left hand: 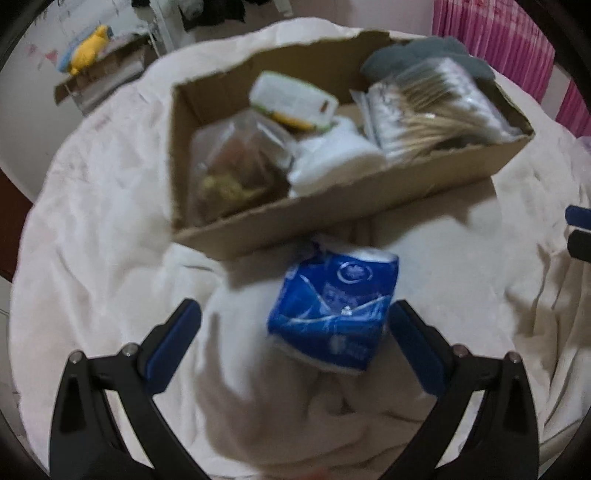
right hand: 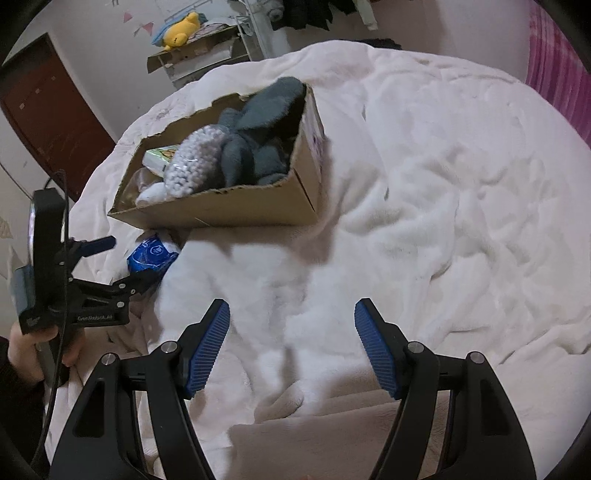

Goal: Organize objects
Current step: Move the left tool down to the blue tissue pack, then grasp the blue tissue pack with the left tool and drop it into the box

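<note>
A blue tissue pack [left hand: 332, 310] lies on the white blanket [left hand: 92, 221], just in front of an open cardboard box [left hand: 332, 218]. My left gripper [left hand: 295, 306] is open around the pack, whose right edge is close to the right pad [left hand: 410, 336]; the left pad stands well clear. The box holds a bag of cotton swabs [left hand: 424, 110], a white roll [left hand: 332, 158], a clear bag of brown bits [left hand: 236, 166] and grey cloth [right hand: 258, 140]. My right gripper [right hand: 292, 306] hangs open over bare blanket, right of the pack [right hand: 151, 254] and the left gripper [right hand: 125, 260].
A person's hand [right hand: 22, 350] holds the left gripper's handle. Behind the bed, a yellow plush toy [right hand: 181, 33] lies on another carton. A brown door [right hand: 48, 122] is at the left and a pink curtain [left hand: 498, 44] at the right.
</note>
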A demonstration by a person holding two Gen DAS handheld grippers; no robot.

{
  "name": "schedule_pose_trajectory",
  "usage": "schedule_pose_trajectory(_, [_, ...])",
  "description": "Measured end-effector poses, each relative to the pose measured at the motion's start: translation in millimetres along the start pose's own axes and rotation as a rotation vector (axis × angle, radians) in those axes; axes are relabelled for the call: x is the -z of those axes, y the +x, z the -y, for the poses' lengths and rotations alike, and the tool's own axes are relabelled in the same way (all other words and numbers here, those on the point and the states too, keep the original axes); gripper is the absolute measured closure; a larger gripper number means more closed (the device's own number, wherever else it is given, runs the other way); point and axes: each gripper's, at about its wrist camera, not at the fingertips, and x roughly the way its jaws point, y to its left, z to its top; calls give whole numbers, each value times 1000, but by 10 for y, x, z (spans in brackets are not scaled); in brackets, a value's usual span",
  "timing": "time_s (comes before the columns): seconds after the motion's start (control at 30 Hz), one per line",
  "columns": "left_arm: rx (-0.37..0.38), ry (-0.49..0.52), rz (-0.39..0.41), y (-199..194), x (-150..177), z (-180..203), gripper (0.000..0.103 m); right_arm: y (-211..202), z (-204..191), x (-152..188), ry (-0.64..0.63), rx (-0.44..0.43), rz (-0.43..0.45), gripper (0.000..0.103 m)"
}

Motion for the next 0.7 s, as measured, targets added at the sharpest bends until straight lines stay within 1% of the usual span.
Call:
schedule_pose_trajectory(0.1, [11, 14, -24, 97, 7, 30, 1, 31, 7, -2, 0, 1, -6, 30])
schedule_pose_trajectory(0.23, [21, 59, -8, 86, 20, 126, 1, 61, 10, 4, -7, 10, -12, 30])
schedule_pose_trajectory(0.3, [24, 51, -27, 142, 21, 117, 1, 53, 16, 9, -7, 11, -10, 30])
schedule_pose_trajectory(0.37, [24, 36, -28, 121, 2, 75, 2, 57, 15, 7, -7, 10, -9, 30])
schedule_pose_trajectory(0.4, [23, 28, -24, 109, 2, 62, 12, 55, 13, 10, -7, 11, -6, 30])
schedule_pose_trajectory(0.43, [25, 24, -25, 93, 6, 53, 34, 54, 10, 14, -9, 13, -2, 30])
schedule_pose_trajectory(0.47, [20, 27, -25, 75, 14, 60, 42, 52, 6, 17, -12, 16, 2, 30])
schedule_pose_trajectory(0.5, [9, 34, -20, 54, 22, 79, 46, 50, 1, 24, -15, 20, 6, 30])
schedule_pose_trajectory(0.53, [-1, 43, -6, 23, 35, 112, 48, 43, -4, 32, -18, 25, 12, 30])
schedule_pose_trajectory(0.6, [1, 51, 11, -51, 56, 148, 51, 14, -19, 45, -23, 36, 26, 30])
schedule_pose_trajectory(0.7, [25, 40, 66, -314, 82, 172, 52, -71, -54, 72, -35, 50, 62, 30])
